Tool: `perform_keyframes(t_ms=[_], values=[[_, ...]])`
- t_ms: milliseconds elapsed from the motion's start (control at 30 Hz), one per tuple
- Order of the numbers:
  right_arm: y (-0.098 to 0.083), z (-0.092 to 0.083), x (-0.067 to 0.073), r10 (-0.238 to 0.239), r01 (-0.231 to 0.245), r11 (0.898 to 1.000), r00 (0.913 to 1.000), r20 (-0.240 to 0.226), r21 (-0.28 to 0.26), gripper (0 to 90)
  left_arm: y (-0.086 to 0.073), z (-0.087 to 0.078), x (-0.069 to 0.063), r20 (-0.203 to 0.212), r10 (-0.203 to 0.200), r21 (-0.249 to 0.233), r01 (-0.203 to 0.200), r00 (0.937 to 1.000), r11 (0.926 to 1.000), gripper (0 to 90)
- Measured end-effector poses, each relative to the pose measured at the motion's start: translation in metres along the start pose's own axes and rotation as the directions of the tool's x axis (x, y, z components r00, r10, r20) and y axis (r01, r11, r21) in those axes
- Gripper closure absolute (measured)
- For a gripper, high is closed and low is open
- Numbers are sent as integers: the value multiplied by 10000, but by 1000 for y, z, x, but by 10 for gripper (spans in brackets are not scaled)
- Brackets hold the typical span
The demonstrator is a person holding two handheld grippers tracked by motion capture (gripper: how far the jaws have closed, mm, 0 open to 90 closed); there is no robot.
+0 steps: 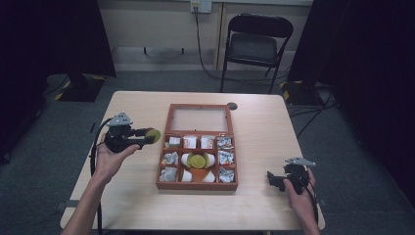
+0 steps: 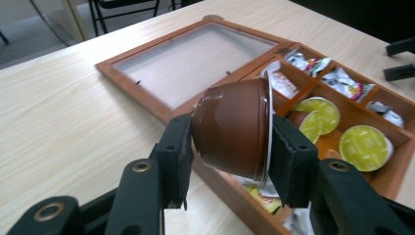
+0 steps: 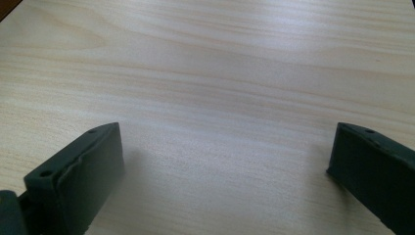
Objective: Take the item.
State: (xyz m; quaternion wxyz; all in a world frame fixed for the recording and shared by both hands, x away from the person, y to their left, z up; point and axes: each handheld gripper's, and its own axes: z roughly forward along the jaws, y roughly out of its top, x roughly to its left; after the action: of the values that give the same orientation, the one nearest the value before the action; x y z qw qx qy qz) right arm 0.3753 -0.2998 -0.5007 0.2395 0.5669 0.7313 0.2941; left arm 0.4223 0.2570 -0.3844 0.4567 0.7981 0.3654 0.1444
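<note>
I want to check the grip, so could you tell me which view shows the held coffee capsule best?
The left gripper view: the brown capsule sits close up, clamped sideways between the left gripper pads. The high view shows it small, mostly its green lid. The right gripper view looks at bare table.

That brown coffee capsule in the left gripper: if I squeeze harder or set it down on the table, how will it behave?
The brown capsule looks thin-walled, so a harder squeeze from the left gripper may dent it. Its smooth, tapered sides could slip out of the pads. Laid on its side on the table it would probably roll in a curve; set on its wide foil rim it should stand steadily.
</note>
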Motion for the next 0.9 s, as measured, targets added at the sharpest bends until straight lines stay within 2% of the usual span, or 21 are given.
perform_keyframes(t_ms=[367, 667, 800, 900], values=[[0, 0, 0, 5, -5, 10000, 10000, -1, 1, 0, -18, 9, 21, -433, -531, 373, 547, 9977, 9978, 553], [0, 0, 0, 7, -7, 10000, 10000, 0, 3, 0, -38, 22, 37, -662, -821, 990, 884, 9944, 9911, 553], [0, 0, 0, -3, 3, 10000, 10000, -1, 2, 0, -41, 29, 36, -974, -520, 1438, 657, 9939, 9874, 552], [0, 0, 0, -12, 12, 10000, 10000, -4, -5, 0, -43, 36, 34, -916, -413, 1655, 561, 9949, 9846, 551]])
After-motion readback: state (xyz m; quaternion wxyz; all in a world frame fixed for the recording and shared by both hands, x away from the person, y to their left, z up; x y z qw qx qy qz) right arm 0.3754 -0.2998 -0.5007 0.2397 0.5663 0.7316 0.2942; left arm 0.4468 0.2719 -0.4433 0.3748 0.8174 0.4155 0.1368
